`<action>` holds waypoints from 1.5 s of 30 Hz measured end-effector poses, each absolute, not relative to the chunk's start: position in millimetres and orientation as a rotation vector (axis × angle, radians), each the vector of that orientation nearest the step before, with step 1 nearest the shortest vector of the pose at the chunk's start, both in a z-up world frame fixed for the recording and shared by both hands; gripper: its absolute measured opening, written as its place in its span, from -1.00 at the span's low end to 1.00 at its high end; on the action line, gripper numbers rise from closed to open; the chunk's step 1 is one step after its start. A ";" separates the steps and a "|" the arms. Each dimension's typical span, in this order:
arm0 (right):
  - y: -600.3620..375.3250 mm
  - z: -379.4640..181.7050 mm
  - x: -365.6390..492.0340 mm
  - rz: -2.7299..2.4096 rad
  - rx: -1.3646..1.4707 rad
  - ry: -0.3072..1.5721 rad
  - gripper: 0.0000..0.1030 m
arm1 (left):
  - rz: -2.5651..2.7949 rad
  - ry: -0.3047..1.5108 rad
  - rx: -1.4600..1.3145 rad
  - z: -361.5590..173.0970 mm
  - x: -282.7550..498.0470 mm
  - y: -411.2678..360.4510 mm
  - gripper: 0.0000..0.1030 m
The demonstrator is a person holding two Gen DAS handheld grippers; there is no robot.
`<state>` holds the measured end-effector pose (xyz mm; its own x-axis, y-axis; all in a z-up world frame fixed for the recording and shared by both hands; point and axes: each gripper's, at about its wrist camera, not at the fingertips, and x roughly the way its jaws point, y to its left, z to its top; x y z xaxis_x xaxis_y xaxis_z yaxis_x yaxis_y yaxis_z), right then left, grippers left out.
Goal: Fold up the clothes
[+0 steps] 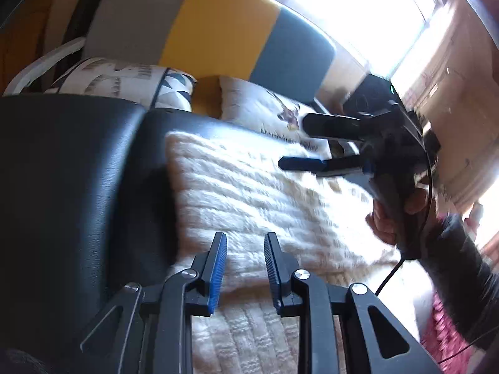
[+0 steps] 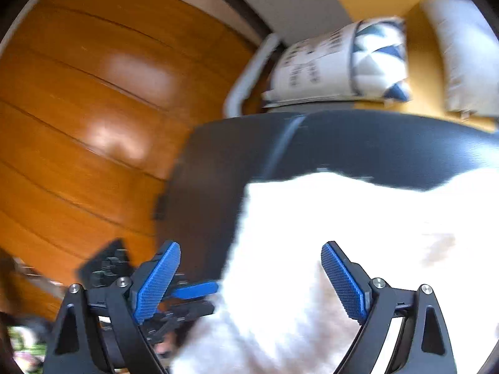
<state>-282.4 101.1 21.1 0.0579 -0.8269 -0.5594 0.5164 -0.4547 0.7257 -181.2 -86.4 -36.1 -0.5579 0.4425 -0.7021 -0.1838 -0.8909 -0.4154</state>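
A: While the light poured in from the window (image 1: 358, 15), the black padded bench (image 1: 71, 171) was the biggest thing on show, with the colour-block sofa (image 1: 218, 21) and its cushions (image 1: 124, 78) behind it.

B: And the white knit garment (image 1: 249, 193) was spread flat across that bench, its near part running down under the left gripper (image 1: 244, 240). In the right wrist view it was bleached out by glare, reaching close to the bench's corner above the wooden floor (image 2: 78, 109).

A: How would that knit handle, do you reckon?

B: Soft, thick and floppy, I'd have said, light enough but inclined to sag and stretch. A hem or a corner looked the sensible place to pinch, both sides at once.

A: Jaws?

B: The left gripper hovered low over the near part with a narrow gap between its blue pads (image 1: 216, 268), nothing clamped as far as I could see. The right gripper (image 2: 251, 277) was spread wide over the fabric, empty. From the left camera it hung above the garment's far side.
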 end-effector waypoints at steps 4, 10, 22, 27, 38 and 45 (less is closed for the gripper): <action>81.6 22.0 -284.9 -1.651 1.322 -0.117 0.14 | 2.442 -0.389 -1.277 -48.3 -176.7 -79.8 -0.54; 67.8 22.4 -270.0 -1.721 1.303 0.234 -0.87 | 2.466 -0.407 -1.236 -52.0 -165.3 -82.0 -0.52; 106.3 -0.7 -253.8 -2.046 1.243 0.245 -0.72 | 2.382 -0.507 -1.249 -48.0 -159.2 -84.7 -0.52; 147.4 34.9 -245.0 -2.140 1.128 -0.025 -0.20 | 2.448 -0.539 -1.125 -16.8 -181.2 -91.7 -0.52; 244.0 -7.6 -198.3 -2.435 1.317 0.091 -0.23 | 2.512 -0.449 -1.290 -62.9 -255.3 -73.3 -0.50; 300.8 -23.4 -190.6 -2.498 1.232 -0.339 -0.59 | 2.597 -0.347 -1.306 -41.3 -240.5 -61.3 -0.49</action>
<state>-190.6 300.8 -23.4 -0.5694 -0.3966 -0.7201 0.1903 -0.9157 0.3538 -240.5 -61.3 -41.3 -0.5836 0.2932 -0.7572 -0.0841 -0.9494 -0.3028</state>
